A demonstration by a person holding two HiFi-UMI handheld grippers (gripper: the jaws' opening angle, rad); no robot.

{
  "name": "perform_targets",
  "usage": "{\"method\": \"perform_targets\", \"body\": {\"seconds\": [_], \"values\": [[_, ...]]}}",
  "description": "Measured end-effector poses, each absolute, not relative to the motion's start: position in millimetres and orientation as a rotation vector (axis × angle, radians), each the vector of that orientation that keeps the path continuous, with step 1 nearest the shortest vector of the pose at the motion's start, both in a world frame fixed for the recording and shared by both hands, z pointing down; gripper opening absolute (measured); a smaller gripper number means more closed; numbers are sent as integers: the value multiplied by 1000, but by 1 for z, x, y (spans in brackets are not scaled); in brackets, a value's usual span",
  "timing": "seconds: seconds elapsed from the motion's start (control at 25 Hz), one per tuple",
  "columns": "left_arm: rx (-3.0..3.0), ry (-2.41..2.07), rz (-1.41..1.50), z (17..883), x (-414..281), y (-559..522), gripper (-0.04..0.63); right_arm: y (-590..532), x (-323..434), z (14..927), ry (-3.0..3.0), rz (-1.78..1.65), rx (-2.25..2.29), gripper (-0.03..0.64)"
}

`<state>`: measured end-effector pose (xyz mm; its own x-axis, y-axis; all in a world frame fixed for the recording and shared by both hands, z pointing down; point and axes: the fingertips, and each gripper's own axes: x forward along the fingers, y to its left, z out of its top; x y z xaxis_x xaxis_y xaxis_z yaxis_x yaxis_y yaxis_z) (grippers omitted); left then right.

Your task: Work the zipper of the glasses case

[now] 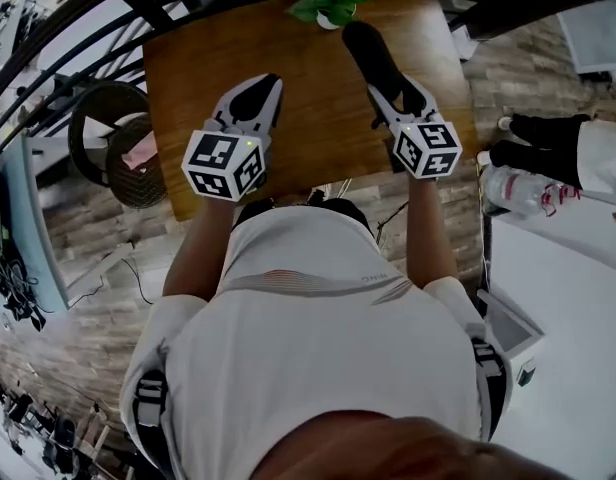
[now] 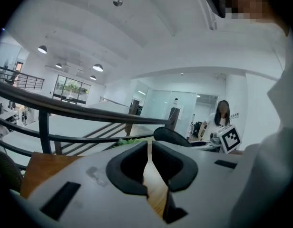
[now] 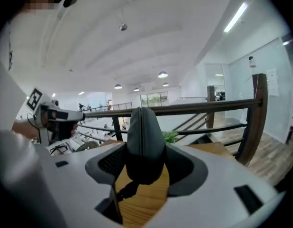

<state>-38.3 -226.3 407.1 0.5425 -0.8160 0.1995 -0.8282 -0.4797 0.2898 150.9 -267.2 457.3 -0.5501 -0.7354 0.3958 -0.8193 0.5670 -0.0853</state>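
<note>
Left gripper: clenched on nothing, jaws pressed together, over the left of the wooden table.
Right gripper: grasping the glasses case by its near end, in the air above the table (not resting on it).
Risk: only one end is clamped, so a tug on the zipper could probably lever or twist the rounded shell out of the pads.
Long axis: in line with the right jaws, pointing away from the person toward the plant, zip seam uppermost.

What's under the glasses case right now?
Only bare wooden table shows under the glasses case, clamped in the right gripper. A dark strap hangs from it; the gripper's body hides the rest.
</note>
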Motion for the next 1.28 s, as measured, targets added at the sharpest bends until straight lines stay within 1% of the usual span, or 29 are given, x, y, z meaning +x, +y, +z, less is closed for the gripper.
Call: {"method": "perform_targets", "body": {"seconds": [0.16,0.28,0.4,0.56,0.6,0.68,0.72,0.76,0.8,0.88,1.0,1.28], "values": [[2501,-1344,-4,382,-32,-228,37,-257,156,403,-2595,335,1355,305],[2536,-1341,-32,368,-27,-228,37,-250,160,380,-2668,342,1373,305],[2563,-1272,-95,354,-23,-225,37,-242,155,365,-2775,428,1312,305],[2586,-1016,-228,334,-14,-219,40,-235,138,348,-2935,595,1186,305],[2587,-947,-252,331,-11,-217,49,-233,134,344,-2974,653,1145,305],[2589,-801,-281,324,-3,-211,184,-227,124,339,-3048,793,1029,305],[2583,-730,-295,321,1,-209,229,-223,119,337,-3080,861,956,305],[2570,-663,-316,317,4,-206,261,-219,113,335,-3106,919,879,305],[2551,-599,-343,313,7,-204,278,-215,106,334,-3126,964,800,305],[2504,-488,-399,307,9,-201,307,-205,93,331,-3150,1027,651,305],[2472,-366,-435,301,13,-196,330,-190,76,325,-3163,1092,451,305],[2473,-263,-478,288,21,-190,339,-161,44,329,-3086,1191,88,305]]}}
